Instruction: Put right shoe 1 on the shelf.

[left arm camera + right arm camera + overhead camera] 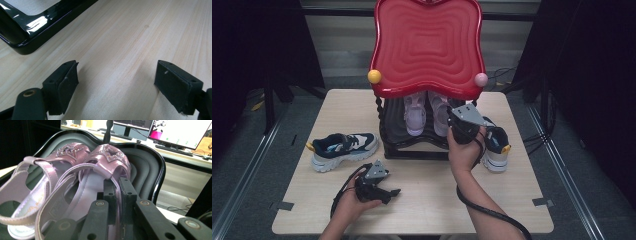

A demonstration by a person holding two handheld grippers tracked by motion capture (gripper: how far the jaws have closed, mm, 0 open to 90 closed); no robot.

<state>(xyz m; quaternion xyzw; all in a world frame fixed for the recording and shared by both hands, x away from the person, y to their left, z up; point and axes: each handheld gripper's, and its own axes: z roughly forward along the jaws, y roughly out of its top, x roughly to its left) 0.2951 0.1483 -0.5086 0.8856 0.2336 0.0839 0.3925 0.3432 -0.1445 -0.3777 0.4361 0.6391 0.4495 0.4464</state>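
On the lower shelf of the black rack point(412, 145), under its red top point(427, 45), stand two pink sandals point(415, 114) side by side, with their toes toward the back of the shelf in the right gripper view. Both sandals have a glitter star on the front. The right gripper point(117, 185) has its jaws pressed together on the side strap of the right sandal point(105, 167); the thin strap passes between the two black pads, so the gripper holds this sandal at its edge. In the high view the right gripper point(455, 129) reaches into the shelf from the right side of the rack.

The left gripper point(392, 192) rests low over the wooden table point(427, 200), in front of the rack. Its jaws stand wide apart and between them is only the bare table surface point(117, 75); the black base of the rack is near, at the top left of the left gripper view.

A dark blue and white sneaker point(344, 149) lies on the table left of the rack, and a second sneaker point(496, 147) stands at the right of it, just beside the right hand point(464, 152).
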